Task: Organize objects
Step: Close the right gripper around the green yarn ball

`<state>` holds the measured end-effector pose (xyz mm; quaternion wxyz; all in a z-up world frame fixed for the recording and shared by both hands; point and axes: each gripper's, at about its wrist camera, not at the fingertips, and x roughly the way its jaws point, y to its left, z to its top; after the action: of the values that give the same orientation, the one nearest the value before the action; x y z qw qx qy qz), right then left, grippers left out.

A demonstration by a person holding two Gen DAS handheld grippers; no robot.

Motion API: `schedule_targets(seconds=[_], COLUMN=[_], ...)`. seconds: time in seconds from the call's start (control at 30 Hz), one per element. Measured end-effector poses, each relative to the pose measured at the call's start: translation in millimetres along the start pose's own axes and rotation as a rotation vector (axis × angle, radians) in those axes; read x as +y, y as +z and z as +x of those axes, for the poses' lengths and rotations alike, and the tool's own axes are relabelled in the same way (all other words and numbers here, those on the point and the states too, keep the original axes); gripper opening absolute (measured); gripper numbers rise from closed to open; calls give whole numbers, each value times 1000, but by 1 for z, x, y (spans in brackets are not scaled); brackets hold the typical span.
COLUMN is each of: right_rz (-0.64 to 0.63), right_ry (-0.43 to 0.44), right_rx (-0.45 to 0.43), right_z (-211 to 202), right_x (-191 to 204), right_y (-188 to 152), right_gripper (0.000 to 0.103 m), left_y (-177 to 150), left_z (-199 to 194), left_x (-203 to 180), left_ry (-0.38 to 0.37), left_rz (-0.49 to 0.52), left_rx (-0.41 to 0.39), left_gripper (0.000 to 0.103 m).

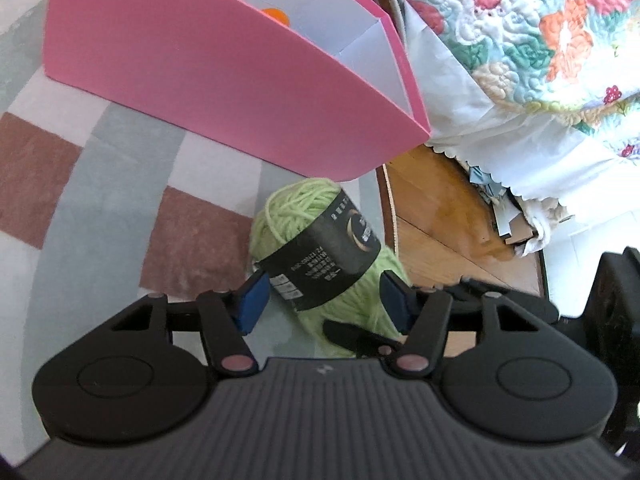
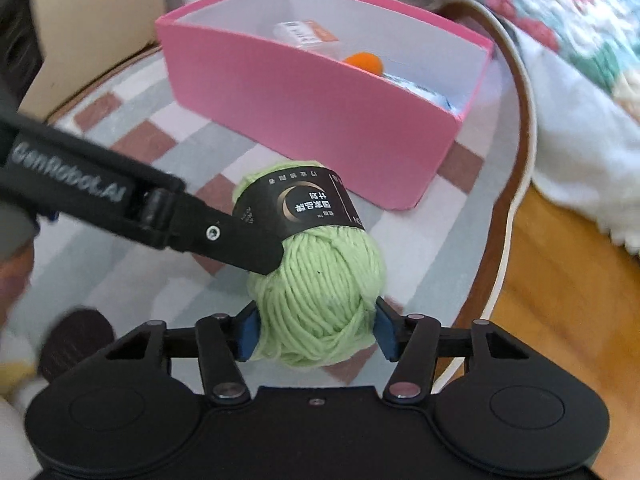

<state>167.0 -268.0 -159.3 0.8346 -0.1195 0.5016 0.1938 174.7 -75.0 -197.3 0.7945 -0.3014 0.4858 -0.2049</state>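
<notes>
A light green yarn ball point(image 1: 316, 248) with a black paper band lies on the checked rug, just in front of the pink box point(image 1: 200, 80). My left gripper point(image 1: 323, 300) straddles its banded middle, blue pads against both sides. In the right wrist view the same yarn ball point(image 2: 320, 280) sits between the pads of my right gripper point(image 2: 316, 336), which press on its near end. A left gripper finger point(image 2: 240, 244) reaches in from the left onto the band. The pink box point(image 2: 312, 120) holds an orange pompom point(image 2: 364, 62) and a white and orange packet point(image 2: 304, 34).
The grey, white and brown rug point(image 1: 100, 184) ends at a curved rim point(image 2: 520, 160), with wooden floor point(image 1: 440, 216) beyond. A bed with a flowered quilt point(image 1: 540, 40) and a white skirt stands to the right. A dark round object point(image 2: 76, 340) lies at the lower left.
</notes>
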Motion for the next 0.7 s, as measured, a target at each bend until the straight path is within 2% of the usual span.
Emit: schedule_targets(seconds=[0.1,0.2,0.37,0.47,0.6,0.7], right_rz=[77,93,129,66,4,-20], right_ry=[69,85,214,203,142,126], right_rx=[-8,-13,-16,-29,-49,-29], right_z=[-3,-5,-15,-22,-23,-6], right_x=[6,16,22,32,36,30], right_y=[0,-2,-9,-9,-9,-8], right_gripper=[61,61,62,63,77,78], left_y=[2,4,3,1,-4,-7], left_z=[-5,-12,-24,-26,-23,-20], left_x=[6,14,23,31,34,36], left_ry=[27,32,73,90,100,86], left_rz=[-15,-48,-22,-35,-33,-40], left_rx=[10,31,74,94,101,97], left_gripper=[59,58,55,55,57,58])
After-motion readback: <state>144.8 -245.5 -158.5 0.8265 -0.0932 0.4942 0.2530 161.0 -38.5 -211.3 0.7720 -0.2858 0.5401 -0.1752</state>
